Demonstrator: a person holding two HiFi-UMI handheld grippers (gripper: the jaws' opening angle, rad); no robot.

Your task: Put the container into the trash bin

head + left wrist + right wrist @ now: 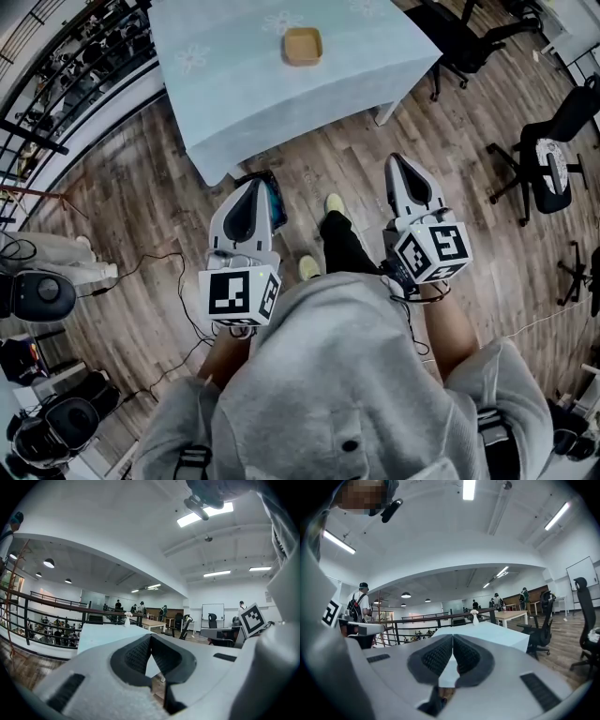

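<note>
A small brown square container [303, 45] sits on the table [244, 103], which has a pale blue cloth, at the top of the head view. Below the table's near edge stands a dark bin with a blue liner [274, 199], partly hidden by my left gripper [260, 181]. That gripper is shut and holds nothing; its tips meet [151, 635] and point level toward the table [101, 634]. My right gripper [396, 159] is also shut and holds nothing [453, 636]. It is aimed at the same table [492, 632], well short of it. The container does not show in either gripper view.
Black office chairs [547, 167] stand on the wood floor at the right, another [461, 37] by the table's far corner. A black railing [66, 56] runs along the left. Cables [164, 272] and dark equipment [42, 295] lie at lower left. A white vase [475, 616] stands on the table.
</note>
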